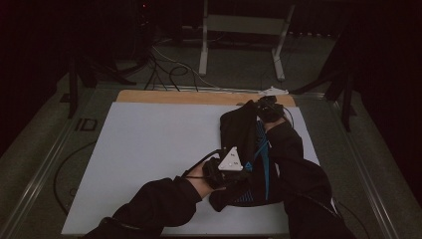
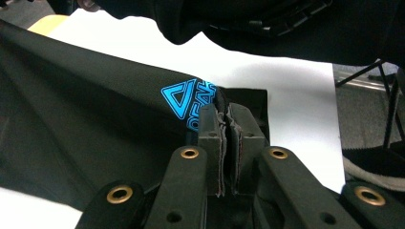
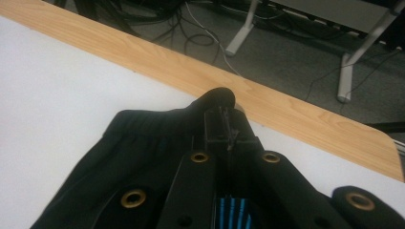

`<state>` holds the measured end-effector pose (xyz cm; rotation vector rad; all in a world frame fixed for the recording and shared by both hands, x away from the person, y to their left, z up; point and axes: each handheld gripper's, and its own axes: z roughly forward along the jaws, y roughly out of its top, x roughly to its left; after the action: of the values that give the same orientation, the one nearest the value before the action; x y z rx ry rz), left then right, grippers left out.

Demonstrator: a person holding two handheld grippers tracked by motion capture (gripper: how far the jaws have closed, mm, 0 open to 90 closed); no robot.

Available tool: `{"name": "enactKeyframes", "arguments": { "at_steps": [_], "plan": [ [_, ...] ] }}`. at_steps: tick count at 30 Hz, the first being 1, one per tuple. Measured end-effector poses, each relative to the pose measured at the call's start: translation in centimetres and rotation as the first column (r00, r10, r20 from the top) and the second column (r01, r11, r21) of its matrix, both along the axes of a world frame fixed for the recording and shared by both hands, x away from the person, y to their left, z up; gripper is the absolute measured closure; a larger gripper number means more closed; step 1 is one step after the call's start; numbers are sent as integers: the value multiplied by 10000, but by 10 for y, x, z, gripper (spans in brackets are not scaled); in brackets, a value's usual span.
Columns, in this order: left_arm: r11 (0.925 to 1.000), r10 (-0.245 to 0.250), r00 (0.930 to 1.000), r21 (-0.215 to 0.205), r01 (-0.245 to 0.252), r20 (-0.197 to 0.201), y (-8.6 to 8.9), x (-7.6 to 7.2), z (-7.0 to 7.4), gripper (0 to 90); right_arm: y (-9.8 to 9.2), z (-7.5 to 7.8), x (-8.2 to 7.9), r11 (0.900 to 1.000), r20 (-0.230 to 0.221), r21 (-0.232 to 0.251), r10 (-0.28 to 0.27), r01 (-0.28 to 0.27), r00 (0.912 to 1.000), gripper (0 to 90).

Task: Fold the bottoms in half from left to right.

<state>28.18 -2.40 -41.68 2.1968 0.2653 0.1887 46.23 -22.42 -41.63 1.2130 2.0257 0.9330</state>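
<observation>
Left hand-held gripper (image 1: 238, 172) clenched on the near hem of black shorts (image 1: 239, 132) beside their blue logo (image 2: 188, 101), shorts lying on the white counter (image 1: 149, 149) toward its right side, right hand-held gripper (image 1: 263, 107) pinching their far waistband edge, wooden counter edge (image 3: 286, 109) beyond.

White sheet (image 1: 149, 149) on wooden table (image 1: 164, 96); cables (image 1: 169, 69), metal frame (image 1: 244, 30) behind.

The garment (image 1: 242, 149) is black with bright blue stripes and a blue triangle logo with lettering. The desk (image 1: 149, 149) is white on top, with a light wooden edge. The jaws are black with brass-coloured rivets.
</observation>
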Motion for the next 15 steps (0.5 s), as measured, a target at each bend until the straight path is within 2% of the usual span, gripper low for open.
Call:
{"name": "enactKeyframes", "arguments": {
  "at_steps": [4, 5, 11, 15],
  "plan": [
    [10000, -21, 10000, -38, 21, 5, -4, 1, -1, 855, -5, -1, 2, 10000, -8, -59, -62, 62, 10000, 900],
    [9998, -52, 10000, -178, 51, -64, -11, 3, -4, 855, -8, -3, 3, 9998, -36, -88, -157, 156, 9999, 900],
    [9994, -125, 9995, -330, 115, -300, -22, 6, -11, 855, -17, -8, 7, 9993, -125, -229, -283, 280, 9995, 900],
    [9994, -225, 9991, -256, 216, -365, -32, 9, -16, 854, -22, -13, 9, 9997, -139, -166, -208, 206, 9997, 900]
  ]
}}
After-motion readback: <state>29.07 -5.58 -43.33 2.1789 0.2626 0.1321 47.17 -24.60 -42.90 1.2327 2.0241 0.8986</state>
